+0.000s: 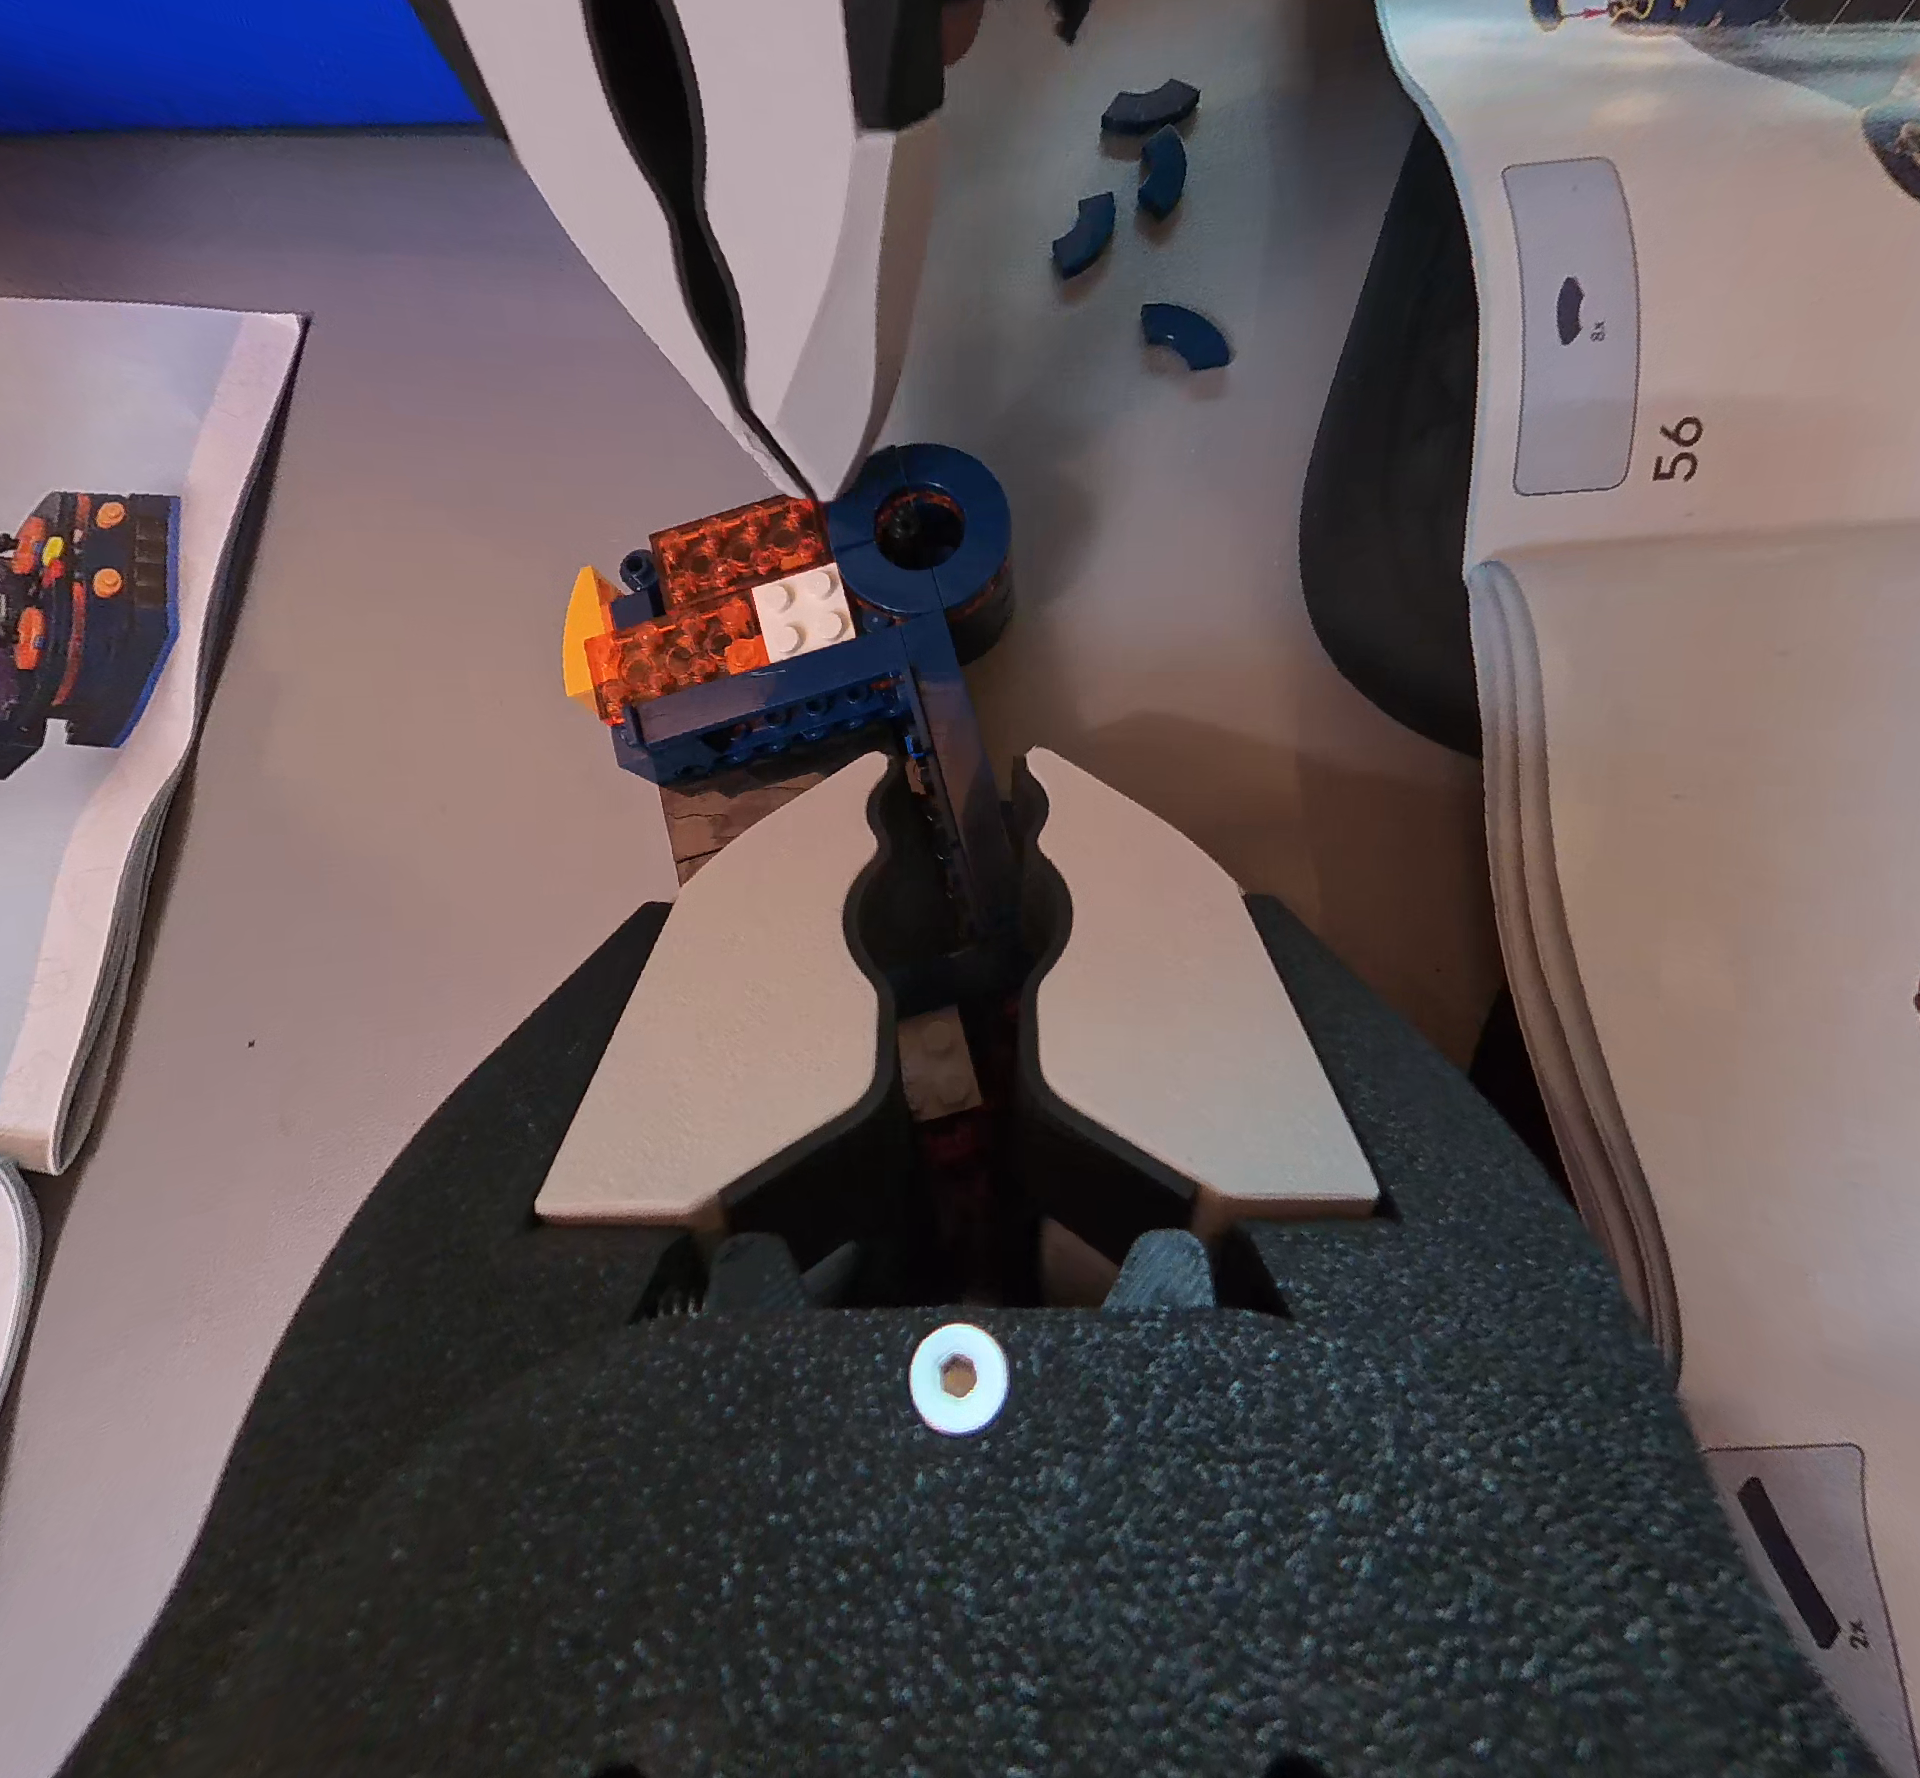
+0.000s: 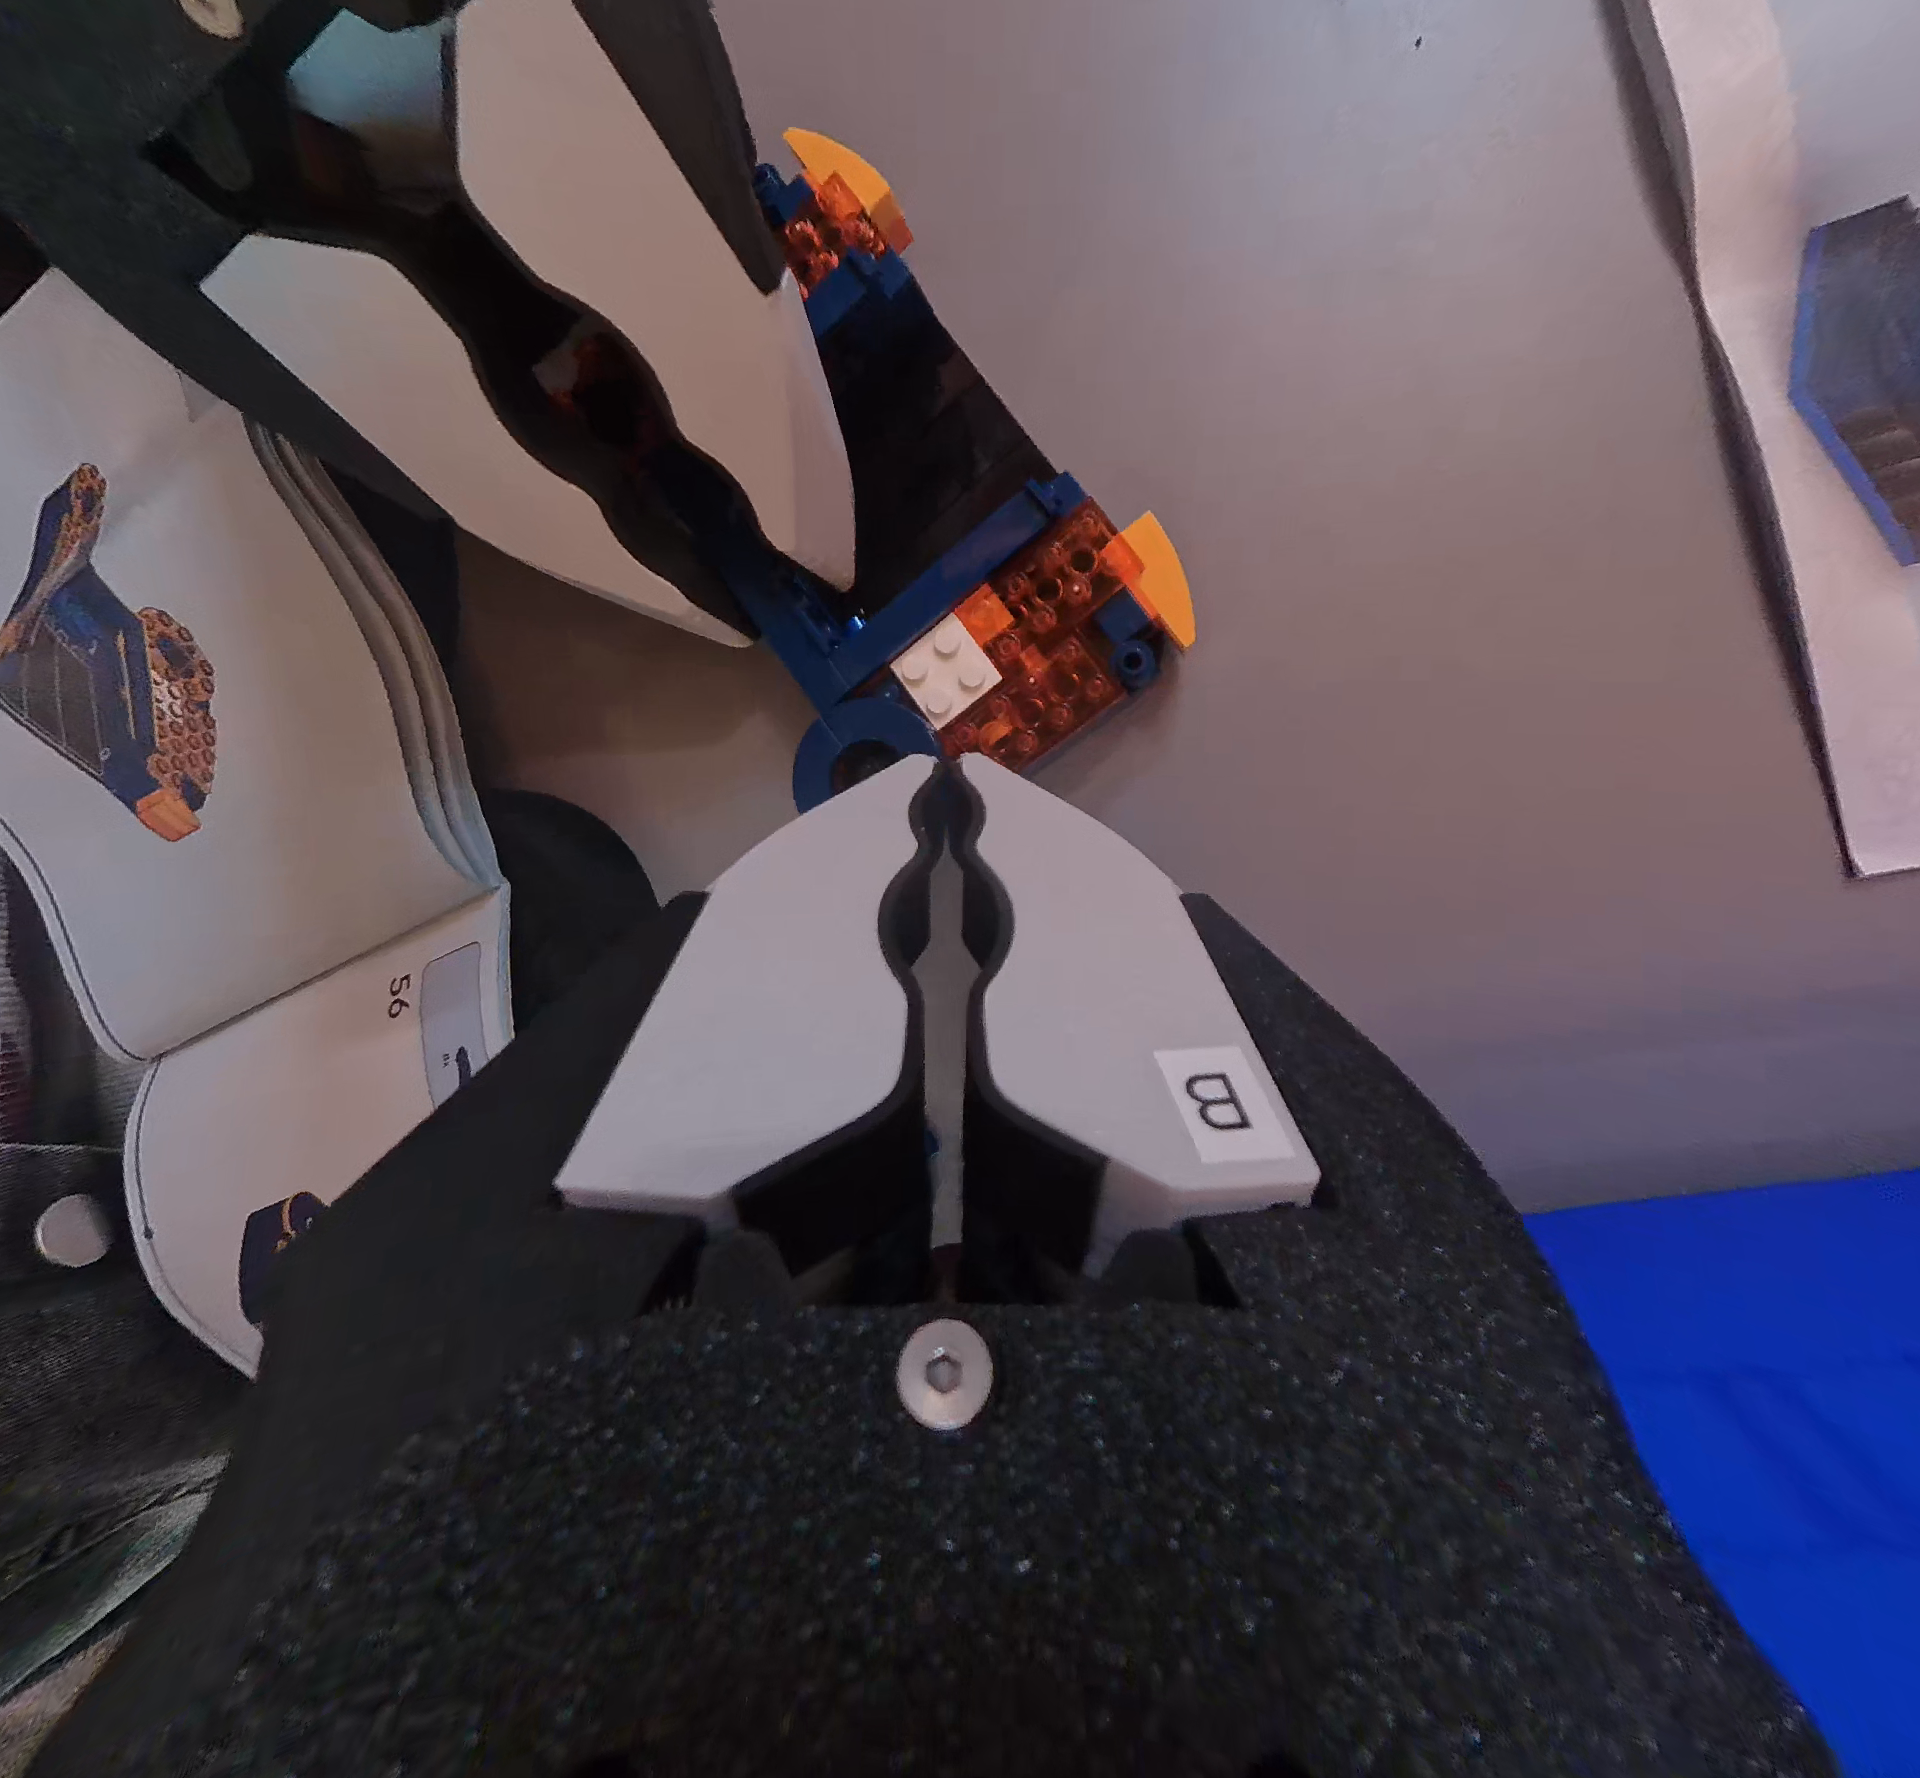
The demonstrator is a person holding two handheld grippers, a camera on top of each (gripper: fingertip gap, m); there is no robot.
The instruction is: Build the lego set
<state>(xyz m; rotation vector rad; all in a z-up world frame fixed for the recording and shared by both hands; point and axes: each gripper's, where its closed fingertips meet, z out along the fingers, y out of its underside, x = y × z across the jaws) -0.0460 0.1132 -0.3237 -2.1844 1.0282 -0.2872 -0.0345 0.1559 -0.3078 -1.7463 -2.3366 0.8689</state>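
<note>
lego model (image 1: 790, 648) held over the desk (image 1: 416, 897).
left gripper (image 1: 961, 772) jaws clamped on its dark blue spine; right gripper (image 2: 948, 764) jaws pressed together, tips at the blue ring (image 1: 925, 523).

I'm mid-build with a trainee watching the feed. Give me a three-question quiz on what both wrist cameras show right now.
1. True or false: the left gripper is shut on the dark blue beam of the lego model.
2. How many loose dark blue curved tiles lie on the table beyond the model in the left wrist view? A) two B) four C) six
3. Fill in: the right gripper, jaws nearly closed, has its tips at the model's dark blue ____.

Key: 1 true; 2 B; 3 ring.
</note>
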